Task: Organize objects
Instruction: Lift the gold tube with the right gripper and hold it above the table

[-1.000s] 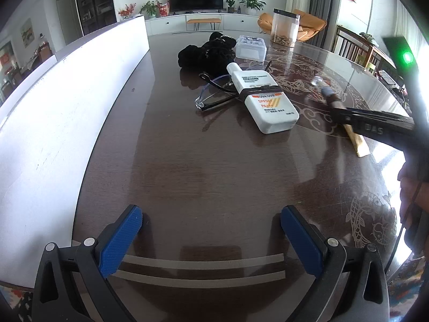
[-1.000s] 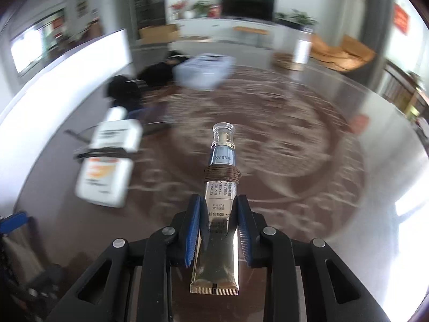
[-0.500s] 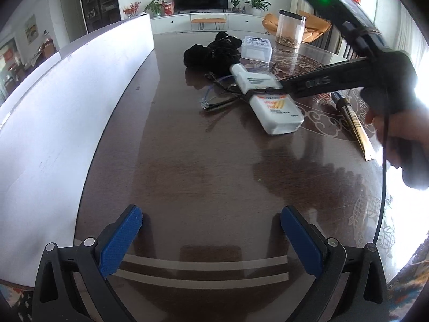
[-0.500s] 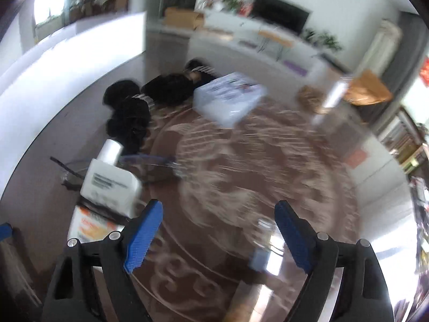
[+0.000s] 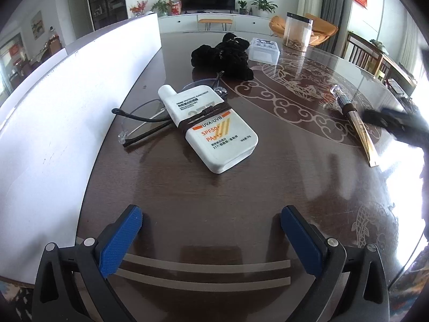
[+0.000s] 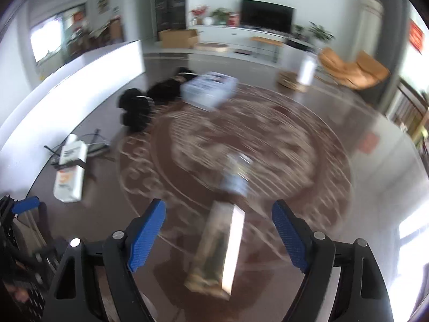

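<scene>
**One tube released, more objects left to sort**

Left wrist view: my left gripper (image 5: 211, 230) hangs wide open and empty over the table (image 5: 241, 187). The gold cosmetic tube (image 5: 356, 123) lies flat, well right of the sunscreen bottle (image 5: 214, 128), which rests on the eyeglasses (image 5: 142, 126).

Right wrist view: a second ago my right gripper (image 6: 218, 230) clamped that tube (image 6: 219, 244); its jaws have just been opening, and the tube now lies between them untouched. I judge that placement finished.
</scene>
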Available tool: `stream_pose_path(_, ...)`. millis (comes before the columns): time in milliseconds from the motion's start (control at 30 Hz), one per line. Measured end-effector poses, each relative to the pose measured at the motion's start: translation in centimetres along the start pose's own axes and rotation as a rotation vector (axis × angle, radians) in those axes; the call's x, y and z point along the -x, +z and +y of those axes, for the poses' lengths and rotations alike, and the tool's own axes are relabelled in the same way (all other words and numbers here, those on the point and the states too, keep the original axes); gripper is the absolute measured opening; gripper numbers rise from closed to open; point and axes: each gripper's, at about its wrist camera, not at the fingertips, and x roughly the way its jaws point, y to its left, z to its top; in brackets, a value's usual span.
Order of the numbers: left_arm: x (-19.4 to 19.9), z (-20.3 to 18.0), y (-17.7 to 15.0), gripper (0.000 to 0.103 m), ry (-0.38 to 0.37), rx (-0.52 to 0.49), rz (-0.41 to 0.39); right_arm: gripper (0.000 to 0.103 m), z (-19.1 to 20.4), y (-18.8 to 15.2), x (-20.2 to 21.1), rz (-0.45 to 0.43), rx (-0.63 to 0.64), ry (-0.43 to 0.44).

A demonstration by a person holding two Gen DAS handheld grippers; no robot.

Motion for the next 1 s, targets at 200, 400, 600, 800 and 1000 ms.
stream_pose_path(200,0.0,-0.1,-0.1,0.103,0.009,0.014,-0.002,0.085,-5.4,-3.8,1.2,0.000,-0.143,0.013)
stream_pose_path(400,0.0,-0.2,0.0,0.103,0.015,0.025,0.000,0.085,-7.7,-5.8,1.5,-0.003,-0.229,0.027)
stream_pose_path(600,0.0,-0.3,0.0,0.103,0.022,0.039,0.008,0.085,-6.8,-6.1,1.5,-0.045,-0.214,0.103)
stream_pose_path(800,-0.1,0.0,0.2,0.103,0.023,0.099,0.010,0.086,-5.2,-6.4,1.8,-0.076,-0.134,0.096)
stream_pose_path(1000,-0.5,-0.1,1.2,0.103,-0.004,0.146,0.011,0.087,-4.8,-6.5,2.4,-0.107,-0.120,0.105)
